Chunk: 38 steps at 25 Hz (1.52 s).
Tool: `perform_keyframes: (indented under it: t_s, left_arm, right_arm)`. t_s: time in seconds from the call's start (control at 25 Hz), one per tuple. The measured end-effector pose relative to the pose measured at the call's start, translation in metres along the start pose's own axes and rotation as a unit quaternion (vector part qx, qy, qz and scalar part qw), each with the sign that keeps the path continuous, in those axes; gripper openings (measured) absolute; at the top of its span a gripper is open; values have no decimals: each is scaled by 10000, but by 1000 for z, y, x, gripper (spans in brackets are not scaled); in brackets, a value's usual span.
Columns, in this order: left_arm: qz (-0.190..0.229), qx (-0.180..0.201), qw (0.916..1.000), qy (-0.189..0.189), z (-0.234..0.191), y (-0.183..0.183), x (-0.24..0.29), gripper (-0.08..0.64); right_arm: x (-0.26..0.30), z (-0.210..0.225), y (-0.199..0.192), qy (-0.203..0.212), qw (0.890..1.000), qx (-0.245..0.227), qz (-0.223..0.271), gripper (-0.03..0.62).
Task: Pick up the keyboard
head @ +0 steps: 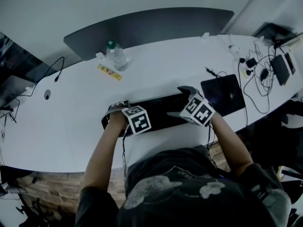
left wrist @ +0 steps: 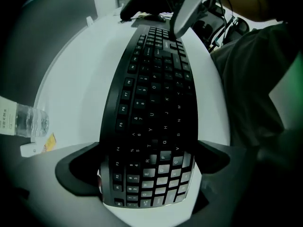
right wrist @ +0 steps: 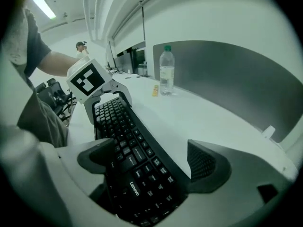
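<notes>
Two tongs, one load. Head view: long black plastic keyboard (head: 163,110) lies along the near edge of the white desk (head: 71,103), with the left gripper (head: 115,109) at its left end and the right gripper (head: 183,102) at its right.

Left gripper view: jaws clamped across the keyboard's front and back edges.

Right gripper view: jaws likewise gripping that end.

I judge it light, rigid and smooth-sided; both ends must be held level.

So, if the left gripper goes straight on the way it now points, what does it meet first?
The keyboard: its end already sits between the jaws of the left gripper, so it would push that at once. Farther along the same line, the right gripper grips the other end.
</notes>
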<state>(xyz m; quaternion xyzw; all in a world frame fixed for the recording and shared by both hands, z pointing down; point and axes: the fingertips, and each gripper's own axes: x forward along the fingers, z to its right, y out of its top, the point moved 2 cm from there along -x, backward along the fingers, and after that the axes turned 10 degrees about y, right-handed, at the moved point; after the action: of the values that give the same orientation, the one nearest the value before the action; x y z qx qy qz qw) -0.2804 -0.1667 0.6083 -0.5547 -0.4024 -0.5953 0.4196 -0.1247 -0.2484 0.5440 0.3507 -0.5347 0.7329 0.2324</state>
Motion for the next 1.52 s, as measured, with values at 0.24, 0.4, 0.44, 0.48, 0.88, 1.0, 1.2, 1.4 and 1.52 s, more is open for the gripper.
perform_keyframes:
  t_s: [0.24,0.4,0.44,0.48,0.88,1.0,1.2,1.4,1.52]
  left_arm:
    - [38,53,9989,463,2,2,-6,592]
    - [126,-25,9972,735,4,1,-12,592]
    - [143,-78,9969,771,5,1,-12,592]
    - [171,-141,9967,785,7,1,-12,592]
    - [298,-249,9939,1037,11,2,-14,592]
    - [328,-232,9930,1110,10,3,-14,592]
    - [628,-89,9911,1170,13,2,-18,591]
    - [698,-469,9834,1606,8,-3,-30,589]
    - [741,-866,9739,1963,2,-10,-42,589]
  right_arm:
    - [3,13,5,2074,9753,92,-756,482]
    - [20,16,8,3017,9414,239,-1490,480]
    - [25,11,8,3310,9279,294,-1690,480]
    - [30,4,7,3615,9118,346,-1919,480]
    - [63,-25,-10,4705,8070,135,-3566,208]
    - [68,-41,-18,5033,7746,120,-3827,138]
    - [64,-50,-20,5299,7591,349,-3764,100]
    - [52,-55,-19,5402,7735,688,-3242,67]
    - [44,-55,-13,5352,7893,819,-2895,66]
